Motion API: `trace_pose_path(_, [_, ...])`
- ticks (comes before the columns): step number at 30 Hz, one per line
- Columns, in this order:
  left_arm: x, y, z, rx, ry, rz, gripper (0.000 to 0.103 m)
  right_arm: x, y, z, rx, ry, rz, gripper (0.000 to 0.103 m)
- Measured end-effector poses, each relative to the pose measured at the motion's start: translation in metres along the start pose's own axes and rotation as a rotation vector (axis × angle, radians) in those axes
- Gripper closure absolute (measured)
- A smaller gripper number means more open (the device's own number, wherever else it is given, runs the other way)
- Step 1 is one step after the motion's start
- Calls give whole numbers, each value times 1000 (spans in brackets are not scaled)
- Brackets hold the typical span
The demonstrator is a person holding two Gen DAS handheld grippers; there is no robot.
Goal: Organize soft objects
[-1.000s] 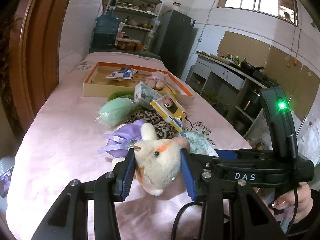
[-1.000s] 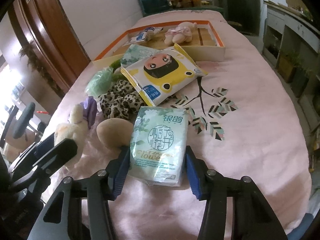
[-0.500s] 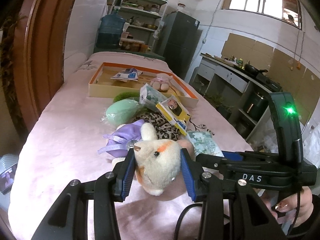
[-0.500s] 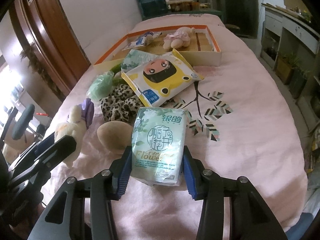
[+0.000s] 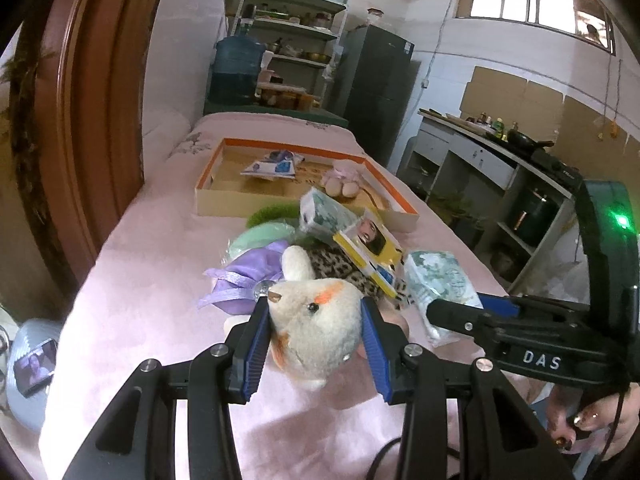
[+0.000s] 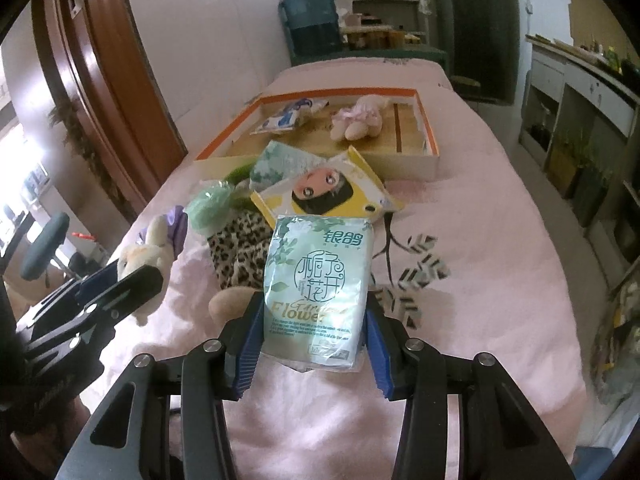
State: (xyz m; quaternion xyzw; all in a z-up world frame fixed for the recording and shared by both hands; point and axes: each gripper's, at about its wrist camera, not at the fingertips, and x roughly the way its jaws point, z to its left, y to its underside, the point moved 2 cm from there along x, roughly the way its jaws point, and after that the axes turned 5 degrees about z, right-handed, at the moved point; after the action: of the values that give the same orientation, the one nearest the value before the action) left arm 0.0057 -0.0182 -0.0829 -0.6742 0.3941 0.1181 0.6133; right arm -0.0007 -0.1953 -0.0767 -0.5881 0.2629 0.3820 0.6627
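Note:
A cream plush toy (image 5: 312, 340) with an orange patch sits between the blue pads of my left gripper (image 5: 314, 312), which is shut on it just above the pink bedspread (image 5: 140, 320). My right gripper (image 6: 314, 308) is shut on a pale green tissue pack (image 6: 320, 264), held tilted up off the bedspread. The same pack (image 5: 440, 280) shows at the right of the left wrist view. At the left of the right wrist view I see the left gripper (image 6: 120, 280) holding the plush (image 6: 140, 256).
An orange-rimmed box (image 6: 428, 128) lies further back with a small pink plush (image 6: 360, 120) and a blue-white packet (image 6: 288, 118) inside. Before it are a yellow cartoon-face pack (image 6: 332, 192), leopard cloth (image 6: 240, 248), green pouch (image 6: 208, 208), purple pouch (image 5: 248, 276) and tan lump (image 6: 232, 304).
The right gripper's pads closed in on the tissue pack and lifted it off the bedspread. The left gripper kept its hold on the plush and tilted up slightly.

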Motion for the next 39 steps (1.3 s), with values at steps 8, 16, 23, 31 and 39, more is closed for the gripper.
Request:
trace_pose_path(8, [3, -15, -3, 17, -14, -5, 59, -3, -16, -4, -1, -7, -20, 55])
trace_pose_path(16, [7, -34, -3, 25, -23, -19, 59, -3, -35, -6, -15, -2, -39, 56])
trace_pose_path(23, [11, -53, -2, 30, -38, -42, 59, -5, -56, -4, -34, -1, -65, 56])
trace_pose_path(31, [21, -81, 0, 36, -55, -63, 59, -3, -80, -1, -56, -5, -92, 56])
trace_pose_path(39, [32, -105, 4, 42, -62, -70, 59, 4, -108, -3, -67, -3, -122, 56])
